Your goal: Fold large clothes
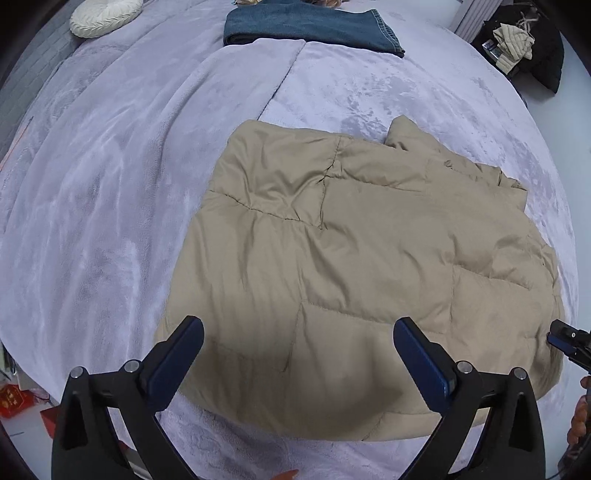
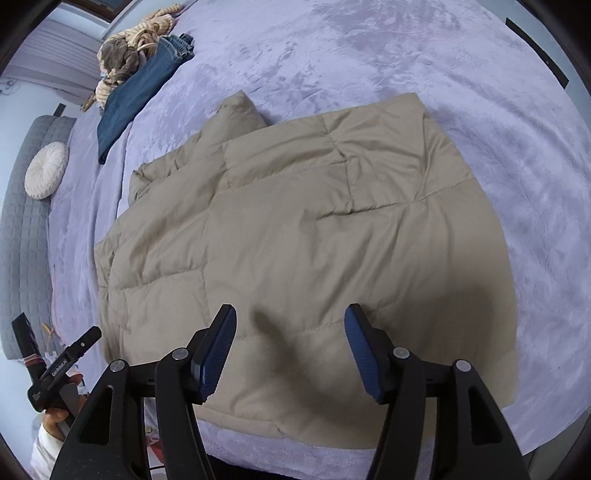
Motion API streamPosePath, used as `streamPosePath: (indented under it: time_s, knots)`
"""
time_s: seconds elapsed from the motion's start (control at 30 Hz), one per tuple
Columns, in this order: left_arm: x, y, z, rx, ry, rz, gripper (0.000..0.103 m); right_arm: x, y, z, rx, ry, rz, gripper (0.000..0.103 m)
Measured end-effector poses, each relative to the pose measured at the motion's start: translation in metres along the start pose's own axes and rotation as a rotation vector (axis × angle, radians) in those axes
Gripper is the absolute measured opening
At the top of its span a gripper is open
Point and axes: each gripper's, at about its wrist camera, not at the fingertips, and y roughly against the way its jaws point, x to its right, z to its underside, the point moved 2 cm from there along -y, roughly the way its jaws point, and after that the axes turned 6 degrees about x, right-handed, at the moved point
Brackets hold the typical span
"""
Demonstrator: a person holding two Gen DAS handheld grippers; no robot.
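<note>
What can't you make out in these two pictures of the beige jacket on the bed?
- Beige jacket: near hem in the left wrist view is covered by the left gripper fingers; its underside is against the bed.
- Folded jeans: far end is cut by the top edge, left wrist view.
- Left gripper in the right wrist view: partly behind the right gripper.

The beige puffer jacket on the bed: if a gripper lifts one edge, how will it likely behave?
The beige puffer jacket would probably drape and sag rather than hold shape: its quilted panels already crease softly. Its smooth shell looks somewhat slippery, so a shallow pinch may slide off. The puffy filling suggests it is light for its bulk.
</note>
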Motion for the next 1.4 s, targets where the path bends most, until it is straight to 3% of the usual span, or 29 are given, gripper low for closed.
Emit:
streamPosePath:
  time_s: [0.13, 0.27, 0.4, 0.77, 1.23, 1.4]
  knots:
    - [0.004, 0.009, 0.006, -0.004, 0.004, -0.039, 0.103, -0.008, -0.002, 0.009, -0.035, 0.018, -0.022, 0.067]
    - [0.008, 0.016, 0.007, -0.004, 0.006, -0.043, 0.103, -0.015, -0.002, 0.013, -0.047, 0.044, -0.052, 0.08]
    - [0.015, 0.019, 0.007, -0.003, 0.0, -0.053, 0.103, -0.024, -0.002, 0.01, -0.042, 0.072, -0.094, 0.086]
    - [0.013, 0.013, 0.008, -0.02, -0.03, -0.014, 0.103, -0.034, -0.012, 0.016, -0.05, 0.074, -0.102, 0.087]
    - [-0.031, -0.019, -0.004, -0.076, -0.176, 0.062, 0.103, -0.07, -0.018, 0.056, 0.034, -0.069, -0.044, 0.087]
    - [-0.044, -0.024, -0.01, -0.071, -0.181, 0.089, 0.103, -0.088, -0.022, 0.069, 0.057, -0.085, -0.052, 0.087]
